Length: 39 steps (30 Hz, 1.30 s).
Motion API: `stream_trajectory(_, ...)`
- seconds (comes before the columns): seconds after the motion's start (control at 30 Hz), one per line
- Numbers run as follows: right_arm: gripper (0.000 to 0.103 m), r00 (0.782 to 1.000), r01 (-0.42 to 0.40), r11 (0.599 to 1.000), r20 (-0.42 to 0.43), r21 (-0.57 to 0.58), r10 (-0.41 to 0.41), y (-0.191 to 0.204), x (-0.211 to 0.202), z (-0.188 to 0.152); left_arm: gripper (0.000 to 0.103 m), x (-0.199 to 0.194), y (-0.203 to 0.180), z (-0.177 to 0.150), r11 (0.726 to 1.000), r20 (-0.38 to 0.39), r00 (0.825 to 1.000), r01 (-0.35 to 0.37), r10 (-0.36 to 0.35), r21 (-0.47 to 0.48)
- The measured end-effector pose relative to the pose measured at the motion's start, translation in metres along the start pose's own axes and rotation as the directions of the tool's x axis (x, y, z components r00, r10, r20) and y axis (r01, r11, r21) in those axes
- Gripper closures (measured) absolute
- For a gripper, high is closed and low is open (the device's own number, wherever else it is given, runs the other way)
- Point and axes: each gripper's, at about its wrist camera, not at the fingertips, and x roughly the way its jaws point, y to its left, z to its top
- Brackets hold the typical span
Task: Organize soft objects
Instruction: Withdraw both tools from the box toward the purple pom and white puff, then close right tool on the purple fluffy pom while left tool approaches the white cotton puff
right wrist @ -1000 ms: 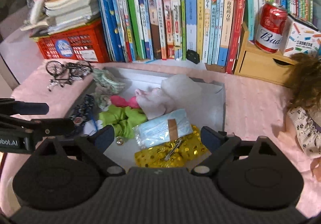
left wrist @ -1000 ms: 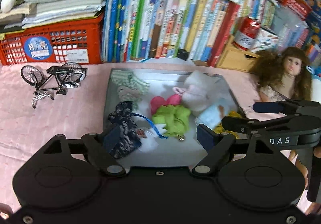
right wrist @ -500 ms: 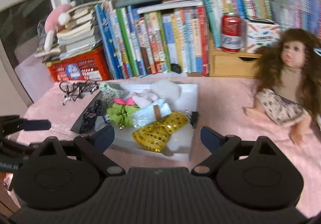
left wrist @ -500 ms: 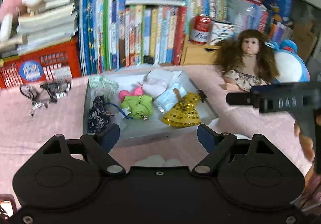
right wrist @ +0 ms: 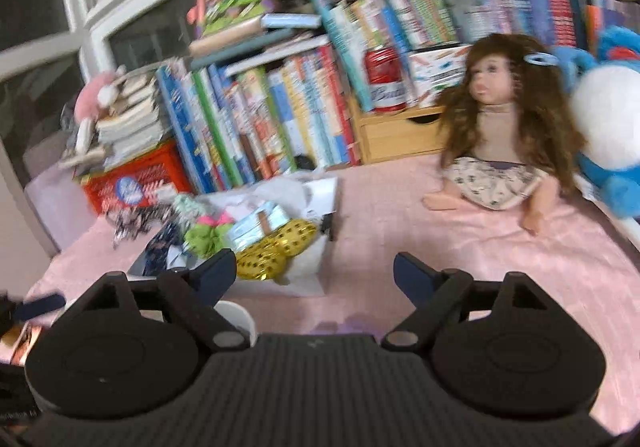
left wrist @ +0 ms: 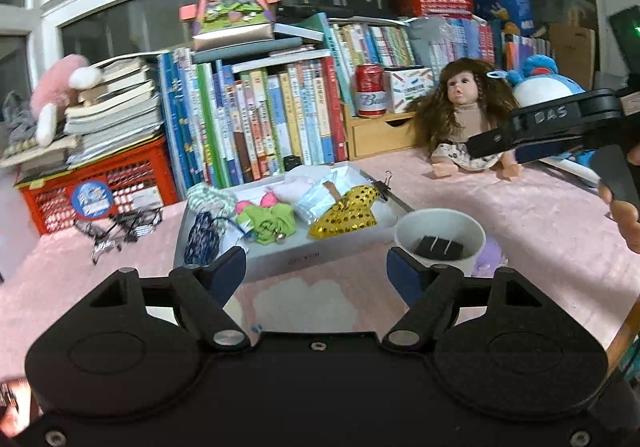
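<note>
Both views are showing more of the room than before. In the left wrist view, the left gripper (left wrist: pixel 316 271) has just been closing, jaws apart with nothing between; the tray (left wrist: pixel 320 255) of soft objects is lying at 12 o'clock, and a white cup (left wrist: pixel 440 235) has come into view at 1 o'clock. In the right wrist view, blurred, the right gripper (right wrist: pixel 314 273) has also been closing, wide and empty; the tray (right wrist: pixel 308 275) is sitting at 11 o'clock, partly hidden by one finger (right wrist: pixel 214 273).

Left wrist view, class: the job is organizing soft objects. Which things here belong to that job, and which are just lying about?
Belong to the job:
- white tray
- gold sequin bow
- green fabric bow
- mask pack
- dark patterned pouch

Just lying about:
- books
- red can
- doll
- toy bicycle
- white cup
</note>
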Motion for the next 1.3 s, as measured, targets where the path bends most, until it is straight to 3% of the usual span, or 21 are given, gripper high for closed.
stream_trajectory(0.13, 0.016, 0.999, -0.021, 0.996, 0.031, 0.084, 0.019, -0.019, -0.005, -0.014, 0.043, -0.002, -0.014, -0.027, 0.998, 0.010, 0.999, -0.047, 0.047, -0.034)
stream_trajectory(0.2, 0.016, 1.000, -0.019, 0.995, 0.025, 0.096, 0.016, -0.025, -0.003, -0.021, 0.048, 0.001, -0.013, -0.037, 0.993, -0.007, 0.999, -0.045, 0.044, -0.112)
stream_trajectory(0.3, 0.016, 1.000, -0.007, 0.995, 0.014, 0.097, 0.005, -0.030, 0.000, -0.032, 0.051, 0.008, -0.007, -0.053, 0.956, -0.047, 0.998, -0.042, 0.030, -0.291)
stream_trajectory(0.4, 0.016, 1.000, -0.013, 0.995, 0.014, 0.097, 0.012, -0.035, 0.000, -0.043, 0.052, 0.011, 0.007, -0.065, 0.875, -0.048, 0.999, -0.041, 0.020, -0.483)
stream_trajectory(0.57, 0.016, 1.000, -0.012, 0.998, 0.029, 0.068, 0.010, -0.035, -0.001, -0.057, 0.045, 0.018, 0.020, -0.077, 0.700, -0.046, 0.997, -0.079, 0.066, -0.710)
stream_trajectory(0.8, 0.016, 1.000, -0.015, 0.999, 0.023, -0.029, 0.015, -0.029, -0.002, -0.069, 0.039, 0.048, 0.028, -0.087, 0.514, -0.102, 0.990, -0.139, 0.100, -0.846)
stream_trajectory(0.97, 0.020, 1.000, -0.002, 1.000, -0.011, -0.030, 0.002, -0.034, 0.008, -0.072, 0.037, 0.063, 0.034, -0.096, 0.347, -0.098, 0.988, -0.133, 0.118, -0.928)
stream_trajectory(1.17, 0.020, 1.000, -0.005, 1.000, -0.027, -0.020, 0.005, -0.040, 0.012, -0.072, 0.034, 0.073, 0.038, -0.097, 0.225, -0.087, 0.980, -0.128, 0.180, -0.966)
stream_trajectory(1.3, 0.019, 0.999, -0.015, 0.998, -0.048, -0.063, 0.012, -0.036, 0.018, -0.072, 0.034, 0.080, 0.039, -0.096, 0.186, -0.087, 0.975, -0.127, 0.206, -0.974)
